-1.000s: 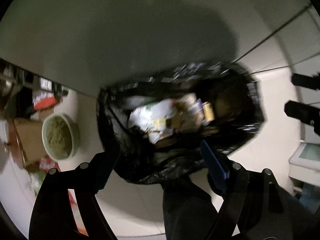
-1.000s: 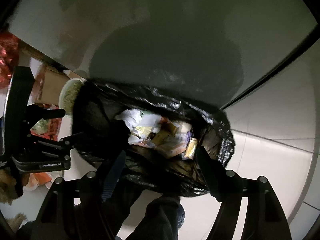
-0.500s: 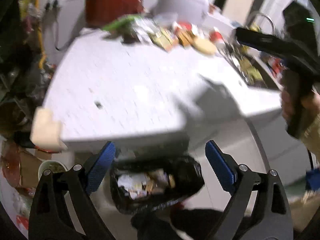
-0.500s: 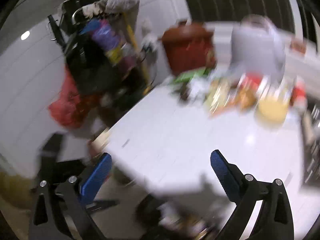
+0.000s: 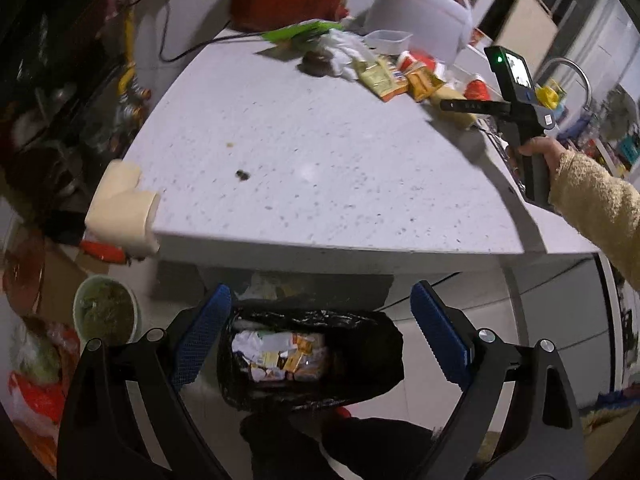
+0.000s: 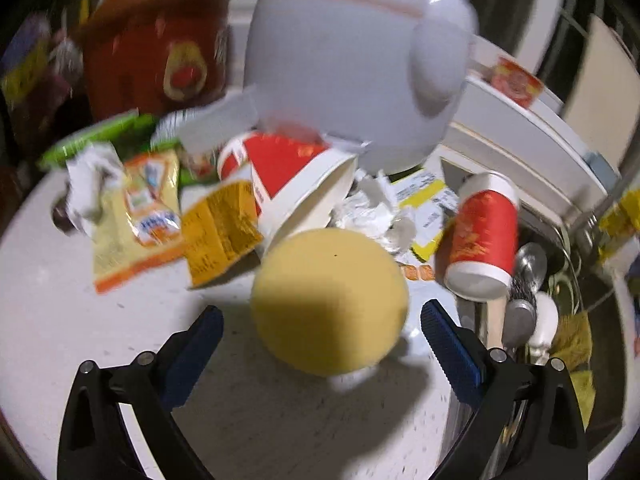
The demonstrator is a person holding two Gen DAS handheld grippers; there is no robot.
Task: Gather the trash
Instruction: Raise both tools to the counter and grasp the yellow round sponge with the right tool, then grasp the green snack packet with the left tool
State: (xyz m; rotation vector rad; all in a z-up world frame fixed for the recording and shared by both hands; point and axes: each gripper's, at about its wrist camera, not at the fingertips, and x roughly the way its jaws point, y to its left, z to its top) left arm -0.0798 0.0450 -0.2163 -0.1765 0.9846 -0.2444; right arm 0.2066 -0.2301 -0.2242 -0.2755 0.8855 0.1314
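Note:
A black trash bag (image 5: 360, 360) stands open on the floor below the counter edge, with wrappers and paper (image 5: 280, 356) inside. My left gripper (image 5: 320, 320) hangs open above it, holding nothing. Trash is piled at the far end of the counter (image 5: 320, 168). My right gripper (image 6: 322, 340) is open over that pile, and the left wrist view shows it in a hand (image 5: 460, 106). A round yellow thing (image 6: 328, 300) lies just ahead of its fingertips, untouched by the pads. Behind it lie a toppled red-and-white cup (image 6: 288, 176), a red cup (image 6: 484, 236), yellow wrappers (image 6: 136, 216) and crumpled tissue (image 6: 368, 208).
A white rice cooker (image 6: 352, 52) and a red-brown pot (image 6: 152, 44) stand behind the pile. A sink with utensils (image 6: 532, 280) lies to the right. A foam corner guard (image 5: 120, 208) caps the counter corner. A bowl (image 5: 106, 312) sits on the floor left of the bag.
Both grippers rose from just over the bag to counter height. The right one swung on over the trash pile. Both sets of jaws now stand wider.

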